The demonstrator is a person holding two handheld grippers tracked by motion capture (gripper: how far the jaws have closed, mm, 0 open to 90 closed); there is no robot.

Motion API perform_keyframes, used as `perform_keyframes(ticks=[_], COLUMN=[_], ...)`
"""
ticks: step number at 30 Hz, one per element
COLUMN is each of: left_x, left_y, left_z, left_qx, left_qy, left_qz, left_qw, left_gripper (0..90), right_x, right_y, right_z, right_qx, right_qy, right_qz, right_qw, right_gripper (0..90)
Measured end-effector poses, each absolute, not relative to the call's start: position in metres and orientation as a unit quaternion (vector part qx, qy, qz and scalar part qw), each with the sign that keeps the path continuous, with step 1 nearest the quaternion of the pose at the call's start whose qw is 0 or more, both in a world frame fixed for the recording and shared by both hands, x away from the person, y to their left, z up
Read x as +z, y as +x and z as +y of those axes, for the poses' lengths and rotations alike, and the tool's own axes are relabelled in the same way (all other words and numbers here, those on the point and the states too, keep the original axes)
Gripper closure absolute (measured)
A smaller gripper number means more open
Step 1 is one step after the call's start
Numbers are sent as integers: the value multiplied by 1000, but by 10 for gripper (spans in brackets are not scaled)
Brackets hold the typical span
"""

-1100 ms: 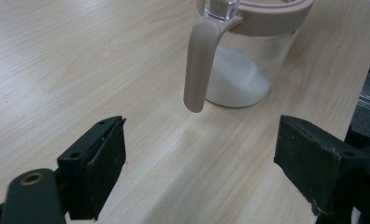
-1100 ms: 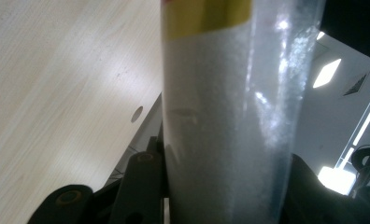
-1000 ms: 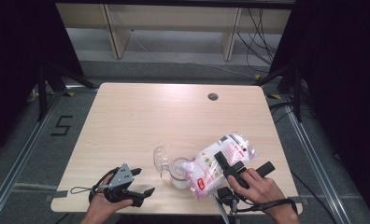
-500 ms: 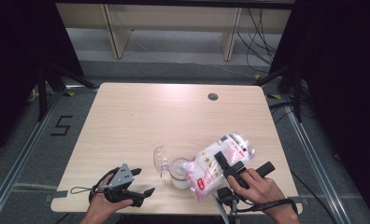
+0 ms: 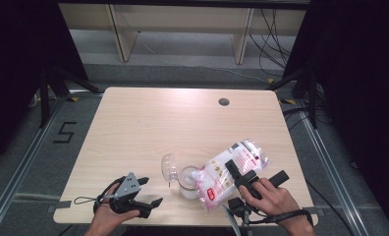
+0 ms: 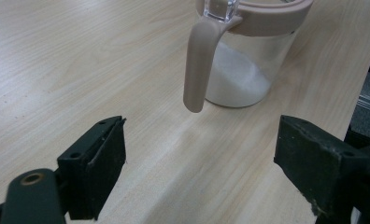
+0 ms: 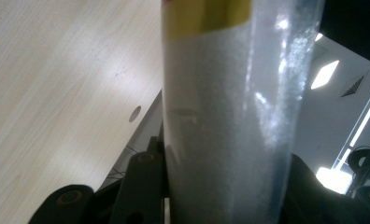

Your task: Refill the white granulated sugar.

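Wooden table [image 5: 148, 123]; bag [image 5: 232, 167] clamped between right gripper [image 5: 241, 178] jaws above jar [image 5: 187, 179].

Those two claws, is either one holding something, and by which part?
The right claw grips the clear bag of white powder across its middle, tilted over the jar. The left claw stands open, holding nothing.
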State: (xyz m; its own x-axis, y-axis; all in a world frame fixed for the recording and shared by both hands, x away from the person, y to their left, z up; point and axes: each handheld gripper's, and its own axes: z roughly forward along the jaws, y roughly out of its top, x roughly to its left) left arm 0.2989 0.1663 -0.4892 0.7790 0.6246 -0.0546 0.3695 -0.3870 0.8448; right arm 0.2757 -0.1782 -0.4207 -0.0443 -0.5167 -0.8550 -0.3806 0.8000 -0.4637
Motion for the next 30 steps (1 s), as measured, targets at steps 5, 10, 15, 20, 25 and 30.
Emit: perform_keyframes(ticks=[5,10,15,20,25,30], left_x=[-488,-488,-488,-488,-489,-488], left_y=[299,299,298,298,299,298], left_z=[167,166,167,166,167,167], left_qx=[140,134,137,135,136,137], left_qy=[827,823,823,823,823,823], left_qz=[296,302,303,303,302,305], left_qw=[458,462,460,462,462,459], left_gripper=[161,161,161,161,161,161], right_x=[-420,-421,-421,-420,-421,-423], right_y=[276,276,275,274,274,274], right_z=[-178,-178,-178,-178,-176,-173], right_qx=[-56,-60,-62,-64,-62,-63], right_qy=[-312,-313,-313,-315,-320,-322], right_qz=[720,721,720,719,718,719], right_qw=[617,615,616,616,615,613], right_gripper=[693,693,693,694,694,694])
